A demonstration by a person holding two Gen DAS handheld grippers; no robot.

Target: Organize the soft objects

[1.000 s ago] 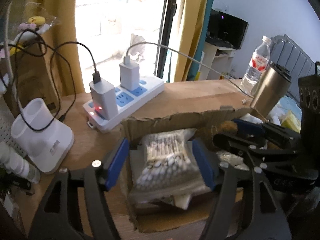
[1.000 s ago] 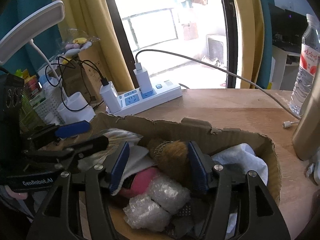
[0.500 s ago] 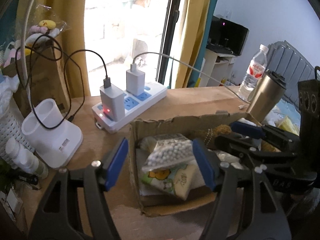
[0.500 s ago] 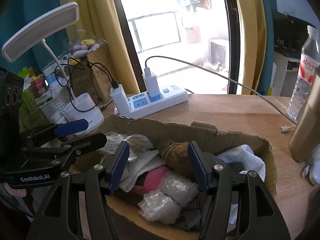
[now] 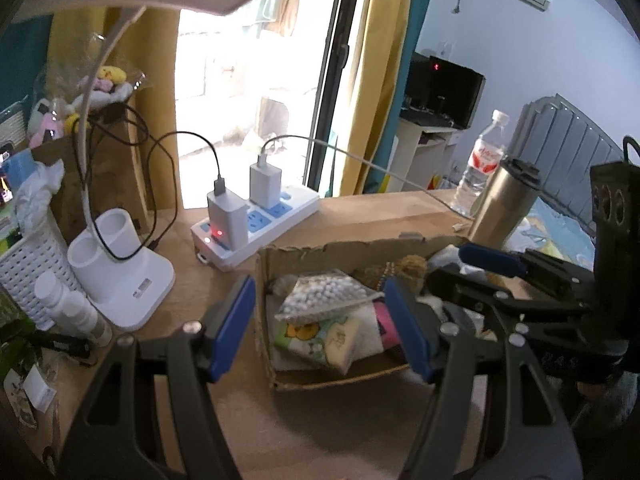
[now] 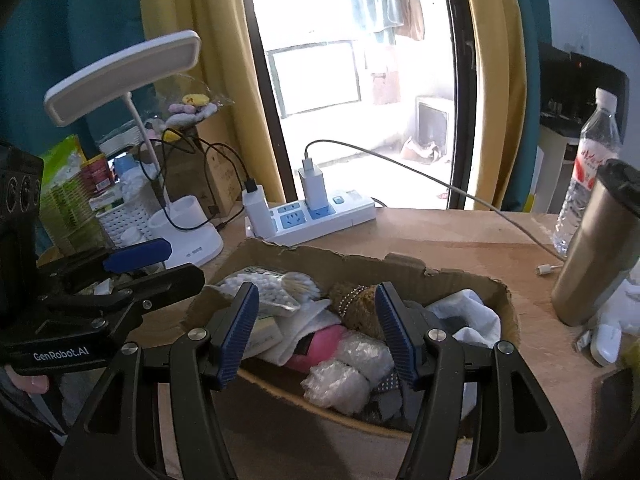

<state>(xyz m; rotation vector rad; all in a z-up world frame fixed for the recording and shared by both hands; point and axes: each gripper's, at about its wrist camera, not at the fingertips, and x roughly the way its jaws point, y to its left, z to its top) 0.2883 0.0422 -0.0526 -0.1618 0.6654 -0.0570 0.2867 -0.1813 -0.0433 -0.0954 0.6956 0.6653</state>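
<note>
A torn cardboard box point(image 5: 304, 246) point(image 6: 404, 272) on the wooden desk holds soft things: a bag of cotton swabs point(image 5: 324, 296) point(image 6: 260, 286), a cartoon tissue pack point(image 5: 320, 338), a white cloth point(image 6: 472, 312), a brown plush point(image 6: 356, 304), a pink item point(image 6: 320, 344) and bubble wrap point(image 6: 344, 376). My left gripper point(image 5: 320, 332) is open and empty, above the box's left end. My right gripper point(image 6: 316, 336) is open and empty, above the box's middle. Each gripper shows in the other's view.
A white power strip point(image 5: 256, 220) point(image 6: 316, 216) with two chargers and trailing cables lies behind the box. A white lamp base point(image 5: 120, 264) and perforated basket point(image 5: 28, 264) stand at left. A steel tumbler point(image 6: 596, 248) and water bottle point(image 6: 588, 164) stand at right.
Both grippers have pulled up and back from the box. The swab bag that lay between my left fingers now rests in the box.
</note>
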